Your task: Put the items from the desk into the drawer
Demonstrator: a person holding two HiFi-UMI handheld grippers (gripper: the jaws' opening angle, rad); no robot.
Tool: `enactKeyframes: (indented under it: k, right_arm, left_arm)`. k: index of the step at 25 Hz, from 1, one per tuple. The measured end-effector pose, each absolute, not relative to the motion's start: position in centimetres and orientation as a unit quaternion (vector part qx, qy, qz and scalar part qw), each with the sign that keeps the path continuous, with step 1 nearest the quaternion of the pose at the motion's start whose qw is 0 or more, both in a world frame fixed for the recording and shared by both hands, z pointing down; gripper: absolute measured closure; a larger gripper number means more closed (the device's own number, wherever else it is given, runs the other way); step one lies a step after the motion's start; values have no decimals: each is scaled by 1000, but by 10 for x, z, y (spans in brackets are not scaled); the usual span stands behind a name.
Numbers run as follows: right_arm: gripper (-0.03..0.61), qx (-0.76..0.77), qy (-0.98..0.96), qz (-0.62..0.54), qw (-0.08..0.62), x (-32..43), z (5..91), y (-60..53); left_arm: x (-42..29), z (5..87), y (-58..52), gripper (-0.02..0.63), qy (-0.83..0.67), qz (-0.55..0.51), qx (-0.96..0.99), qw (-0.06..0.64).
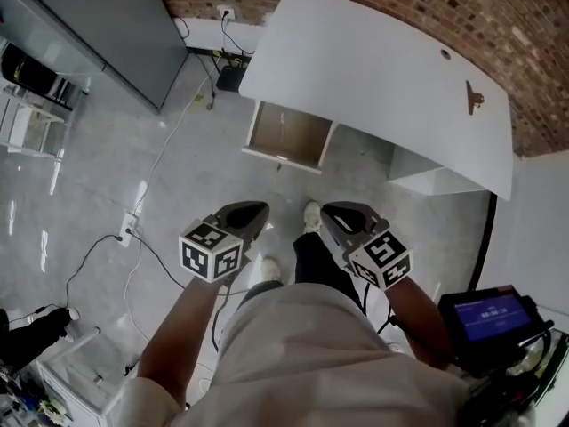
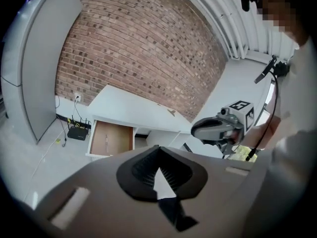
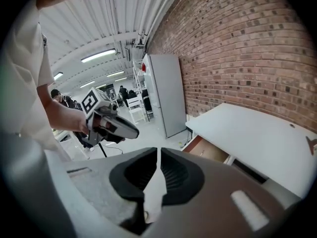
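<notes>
While the person stands on the grey floor in front of the white rectangular desk, both tools are held low before the body, well apart from the desk. The left gripper has its two dark ribbed jaws pressed together at the tips, with nothing between them. The right gripper shows the same: two jaws closed tip to tip and empty. Only one item is seen on the desk, a small brown clip-like object, which lies near the right end of the top, close to the red brick wall. One drawer with a brown wooden bottom is pulled out under the left part of the desk, toward the person. One thin small thing seems to lie inside it, but what it is cannot be told. Two white shoes are visible below the grippers. One black router sits on the floor beside the wall, and one device with a blue screen is at the person's right.
</notes>
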State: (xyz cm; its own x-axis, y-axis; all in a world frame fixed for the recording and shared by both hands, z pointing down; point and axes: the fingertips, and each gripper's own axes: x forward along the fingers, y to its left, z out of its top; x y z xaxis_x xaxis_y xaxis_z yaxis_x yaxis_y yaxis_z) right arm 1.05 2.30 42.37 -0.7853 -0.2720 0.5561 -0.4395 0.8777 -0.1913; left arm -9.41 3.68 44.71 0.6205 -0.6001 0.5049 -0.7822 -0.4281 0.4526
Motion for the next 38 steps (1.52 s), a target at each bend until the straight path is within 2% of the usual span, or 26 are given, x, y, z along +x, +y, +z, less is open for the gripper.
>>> enactKeyframes:
  k: [4, 10, 38]
  right_arm:
    - [554, 195, -938, 135, 254, 8, 415, 33]
    - [554, 202, -942, 113, 243, -10, 400, 107]
    - [565, 176, -944, 67, 270, -39, 392, 143]
  left_arm:
    - [-77, 423, 71, 606, -388, 136, 852, 324]
    - [-83, 386, 153, 606, -371, 129, 875, 283]
    - [-94, 395, 186, 606, -374, 131, 876, 275]
